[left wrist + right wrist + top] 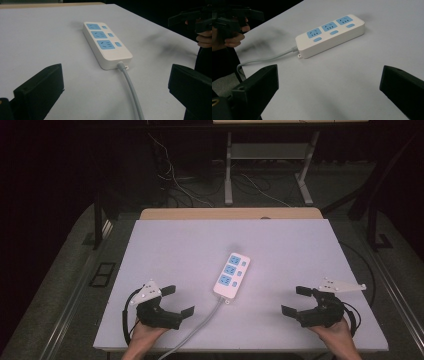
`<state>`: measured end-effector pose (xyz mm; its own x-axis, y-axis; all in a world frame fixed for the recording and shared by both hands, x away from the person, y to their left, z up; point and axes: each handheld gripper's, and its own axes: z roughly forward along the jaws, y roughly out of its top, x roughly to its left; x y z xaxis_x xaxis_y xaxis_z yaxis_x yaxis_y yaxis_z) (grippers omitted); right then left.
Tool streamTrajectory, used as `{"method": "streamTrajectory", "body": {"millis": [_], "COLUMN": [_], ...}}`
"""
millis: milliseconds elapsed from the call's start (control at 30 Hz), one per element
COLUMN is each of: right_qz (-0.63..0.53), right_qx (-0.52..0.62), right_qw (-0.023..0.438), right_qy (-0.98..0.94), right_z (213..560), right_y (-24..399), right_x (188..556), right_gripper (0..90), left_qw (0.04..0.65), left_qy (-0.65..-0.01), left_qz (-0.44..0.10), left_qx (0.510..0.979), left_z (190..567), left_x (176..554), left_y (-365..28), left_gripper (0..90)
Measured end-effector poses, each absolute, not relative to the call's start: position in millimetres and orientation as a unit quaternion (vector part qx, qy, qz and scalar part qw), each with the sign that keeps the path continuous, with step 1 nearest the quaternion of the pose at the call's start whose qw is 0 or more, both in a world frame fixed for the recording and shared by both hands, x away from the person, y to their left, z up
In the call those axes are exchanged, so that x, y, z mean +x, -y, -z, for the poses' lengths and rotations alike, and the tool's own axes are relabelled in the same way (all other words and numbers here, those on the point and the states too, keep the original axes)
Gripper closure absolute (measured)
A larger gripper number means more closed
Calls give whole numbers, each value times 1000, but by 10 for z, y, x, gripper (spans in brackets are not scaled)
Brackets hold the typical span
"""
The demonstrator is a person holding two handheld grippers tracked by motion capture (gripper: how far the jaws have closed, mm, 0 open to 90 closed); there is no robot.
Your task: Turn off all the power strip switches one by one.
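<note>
Your left gripper [172, 301] rests at the near left of the table [170, 240], jaws wide apart, empty. The power strip [232, 275] lies flat mid-table between both grippers, its cable [200, 327] trailing off the near edge; plugged in or not, unclear. Your right gripper [296, 301] sits near right, jaws apart, empty. Nothing touched; all work apparently remains.
</note>
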<state>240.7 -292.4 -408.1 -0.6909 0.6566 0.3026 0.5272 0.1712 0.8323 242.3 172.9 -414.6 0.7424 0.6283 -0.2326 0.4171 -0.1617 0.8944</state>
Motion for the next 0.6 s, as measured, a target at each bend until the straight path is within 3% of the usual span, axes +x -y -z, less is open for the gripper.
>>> {"method": "streamTrajectory", "body": {"millis": [600], "right_qz": [-505], "right_qx": [382], "right_qw": [57], "right_qy": [-772], "right_z": [4100], "right_y": [2934], "right_x": [2405], "right_gripper": [19], "left_qw": [539], "left_qy": [-346], "left_qz": [-93], "left_qx": [763], "left_z": [4145], "left_x": [2420], "left_y": [-1709], "left_gripper": [0]}}
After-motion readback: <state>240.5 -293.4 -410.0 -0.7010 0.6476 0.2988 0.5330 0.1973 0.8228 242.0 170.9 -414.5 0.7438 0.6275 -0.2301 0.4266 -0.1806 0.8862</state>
